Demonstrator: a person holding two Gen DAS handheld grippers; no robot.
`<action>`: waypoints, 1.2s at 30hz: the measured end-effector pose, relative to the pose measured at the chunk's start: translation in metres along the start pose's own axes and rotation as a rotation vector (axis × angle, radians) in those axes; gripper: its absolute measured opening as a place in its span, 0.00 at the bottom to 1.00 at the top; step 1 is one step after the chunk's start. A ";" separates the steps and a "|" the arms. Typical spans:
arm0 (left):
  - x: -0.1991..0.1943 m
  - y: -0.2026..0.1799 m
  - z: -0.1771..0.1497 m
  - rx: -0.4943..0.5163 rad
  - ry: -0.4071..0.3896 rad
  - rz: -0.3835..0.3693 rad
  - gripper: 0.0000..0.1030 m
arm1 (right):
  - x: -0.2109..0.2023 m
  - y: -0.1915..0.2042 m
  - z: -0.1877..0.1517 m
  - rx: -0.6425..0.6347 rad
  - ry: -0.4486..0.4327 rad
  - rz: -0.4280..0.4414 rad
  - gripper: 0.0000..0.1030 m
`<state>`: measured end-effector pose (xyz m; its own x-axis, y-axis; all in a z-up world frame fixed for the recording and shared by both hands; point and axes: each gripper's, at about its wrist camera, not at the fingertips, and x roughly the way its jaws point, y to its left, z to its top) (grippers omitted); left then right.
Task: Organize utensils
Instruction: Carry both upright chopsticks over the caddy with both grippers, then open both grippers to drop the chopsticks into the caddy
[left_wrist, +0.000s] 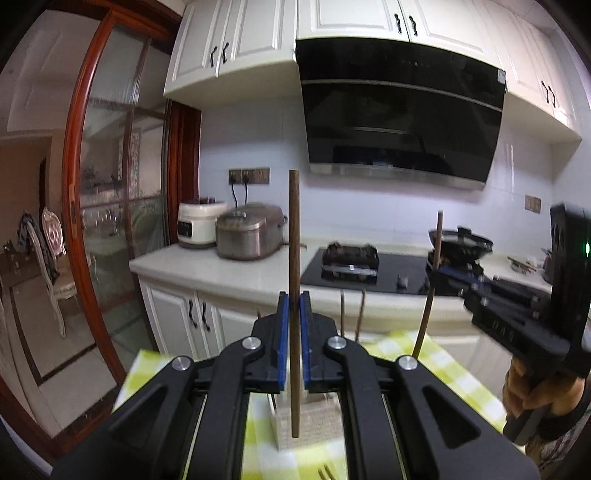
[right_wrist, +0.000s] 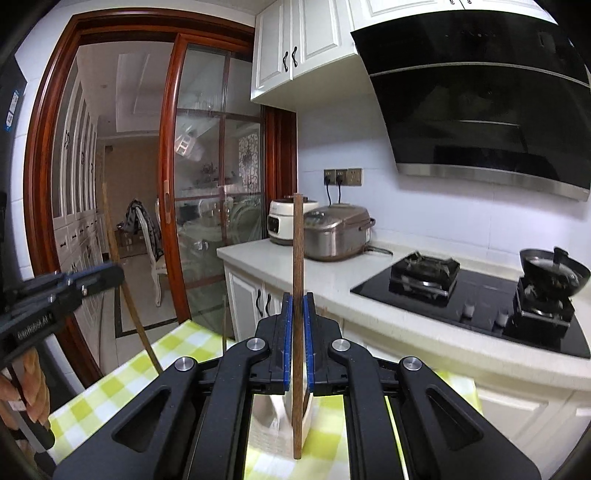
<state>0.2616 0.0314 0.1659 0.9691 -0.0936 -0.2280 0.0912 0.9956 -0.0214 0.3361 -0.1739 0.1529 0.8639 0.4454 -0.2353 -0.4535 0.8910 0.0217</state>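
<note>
My left gripper is shut on a dark brown chopstick held upright, its lower end above a white woven holder on the green checked cloth. My right gripper is shut on a lighter brown chopstick, also upright, its lower end over a white holder. The right gripper shows in the left wrist view with its chopstick. The left gripper shows in the right wrist view with its chopstick. Two more chopsticks stand in the holder.
The green checked table lies below. Behind it is a white counter with two rice cookers, a black gas hob and a wok. A range hood hangs above. A glass sliding door is at left.
</note>
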 end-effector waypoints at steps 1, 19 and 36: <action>0.006 0.001 0.008 -0.003 -0.009 0.000 0.06 | 0.004 0.000 0.003 -0.003 -0.004 0.001 0.06; 0.143 0.024 -0.043 -0.053 0.196 -0.045 0.06 | 0.113 -0.013 -0.041 0.021 0.154 0.126 0.06; 0.066 0.042 -0.057 -0.125 0.137 0.019 0.62 | 0.060 -0.024 -0.040 0.100 0.136 0.139 0.16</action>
<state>0.3162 0.0669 0.0946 0.9294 -0.0826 -0.3597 0.0360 0.9903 -0.1345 0.3900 -0.1726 0.0990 0.7538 0.5549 -0.3519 -0.5365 0.8290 0.1580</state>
